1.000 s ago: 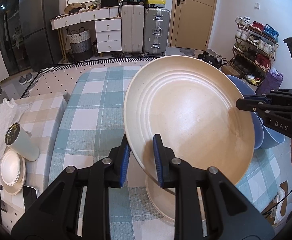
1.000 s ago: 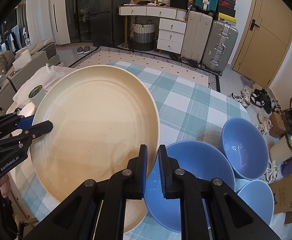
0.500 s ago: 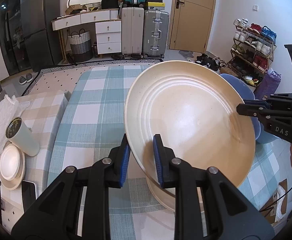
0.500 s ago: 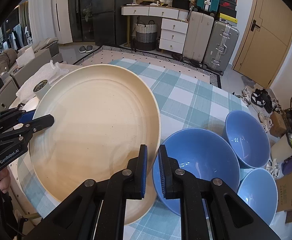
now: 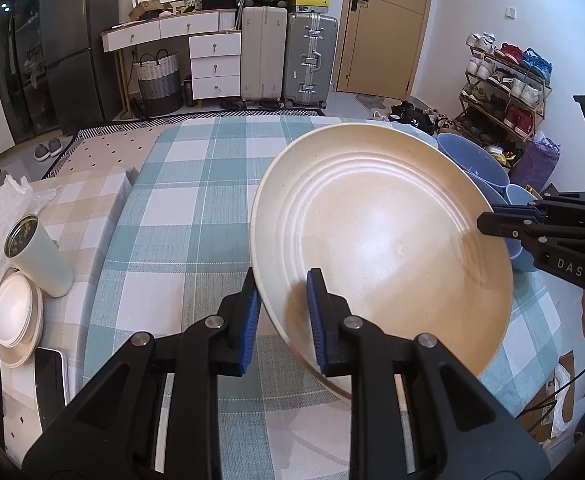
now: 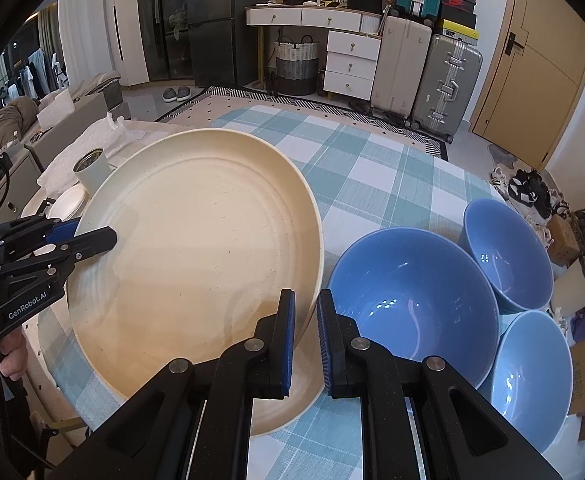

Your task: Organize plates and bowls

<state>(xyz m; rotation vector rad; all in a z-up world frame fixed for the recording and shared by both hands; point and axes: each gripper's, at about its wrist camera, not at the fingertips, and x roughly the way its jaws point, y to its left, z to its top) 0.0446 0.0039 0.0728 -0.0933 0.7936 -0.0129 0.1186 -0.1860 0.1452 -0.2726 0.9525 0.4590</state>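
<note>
Plate (image 5: 380, 236) pinched between 2 claws, seemingly above table (image 5: 196, 208).

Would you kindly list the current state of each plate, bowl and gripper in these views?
Cream plate: held tilted above the checked tablecloth, gripped at opposite rims.
Left gripper: shut on the cream plate's rim.
Right gripper: shut on the cream plate's rim.
Second cream plate: lying under the held one.
Three blue bowls: upright, empty, clustered together.
White tumbler: upright, beside stacked small plates.
</note>
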